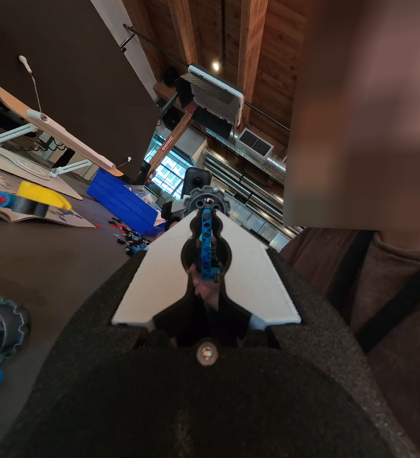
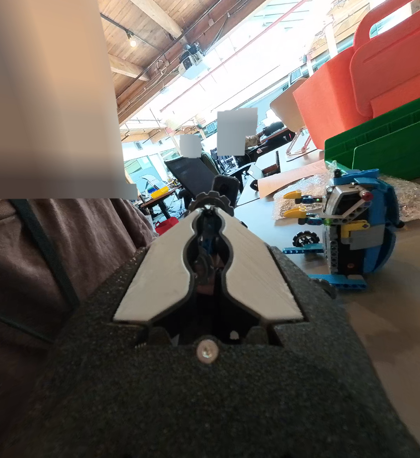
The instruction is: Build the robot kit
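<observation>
My left gripper [image 1: 205,210] is shut on a blue perforated beam [image 1: 206,245] that runs along the gap between its white fingers [image 1: 159,267]. A grey sprocket wheel [image 1: 205,200] sits face-on right at its tips. My right gripper [image 2: 207,210] is shut on a dark and blue piece [image 2: 207,244] with a small grey gear [image 2: 202,267]. The same sprocket wheel [image 2: 210,200] stands at its tips. The two grippers face each other, held up off the table. Each view shows the other gripper's camera behind the wheel [image 1: 196,181] [image 2: 225,188]. I cannot tell whether the held parts are joined.
A blue bin [image 1: 122,200], loose small parts [image 1: 132,238], an open booklet [image 1: 43,218] and another grey sprocket wheel [image 1: 0,329] lie on the table at the left. A blue and grey brick model [image 2: 357,228], bubble wrap [image 2: 303,193] and a green bin [image 2: 390,148] are at the right. A person in a brown top [image 1: 377,297] is close behind. My two grippers' fingertips are within a few centimetres of each other. The grey sprocket wheel [image 1: 0,329] is about 15 cm from both grippers' fingertips.
</observation>
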{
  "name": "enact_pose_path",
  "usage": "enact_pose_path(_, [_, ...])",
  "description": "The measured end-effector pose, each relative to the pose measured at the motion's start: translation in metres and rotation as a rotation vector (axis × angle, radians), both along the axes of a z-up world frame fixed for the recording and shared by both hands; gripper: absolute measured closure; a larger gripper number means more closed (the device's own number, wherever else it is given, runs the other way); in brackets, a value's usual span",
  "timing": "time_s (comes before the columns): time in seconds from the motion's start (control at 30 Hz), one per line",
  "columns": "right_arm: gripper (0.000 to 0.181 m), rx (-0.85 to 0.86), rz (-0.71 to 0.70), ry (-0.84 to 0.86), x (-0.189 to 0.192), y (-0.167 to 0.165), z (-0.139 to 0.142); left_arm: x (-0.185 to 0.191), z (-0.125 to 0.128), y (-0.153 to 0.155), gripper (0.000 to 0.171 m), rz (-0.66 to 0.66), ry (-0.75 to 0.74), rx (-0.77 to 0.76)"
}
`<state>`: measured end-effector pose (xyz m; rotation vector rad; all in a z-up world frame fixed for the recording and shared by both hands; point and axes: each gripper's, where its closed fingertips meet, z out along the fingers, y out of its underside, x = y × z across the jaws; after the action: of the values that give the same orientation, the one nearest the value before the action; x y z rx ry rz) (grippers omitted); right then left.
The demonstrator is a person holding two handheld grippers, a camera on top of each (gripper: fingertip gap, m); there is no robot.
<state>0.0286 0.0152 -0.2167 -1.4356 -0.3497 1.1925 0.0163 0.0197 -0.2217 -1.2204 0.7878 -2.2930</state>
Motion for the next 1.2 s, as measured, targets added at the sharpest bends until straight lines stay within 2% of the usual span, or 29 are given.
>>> enact_pose_path(0.4, [0.174,-0.007,-0.003,-0.052,-0.003,0.0,-0.006,0.0,-0.001,0.001,0.166,0.013,0.014,0.024])
enact_pose_path(0.6, [0.174,0.039,-0.046,-0.136,0.007,-0.003,-0.003,-0.003,-0.005,0.001,0.165,0.052,0.061,0.214])
enact_pose_path(1.2, [0.174,-0.003,0.016,-0.11,-0.001,-0.004,-0.01,-0.001,-0.006,-0.004,0.165,0.036,0.063,0.209])
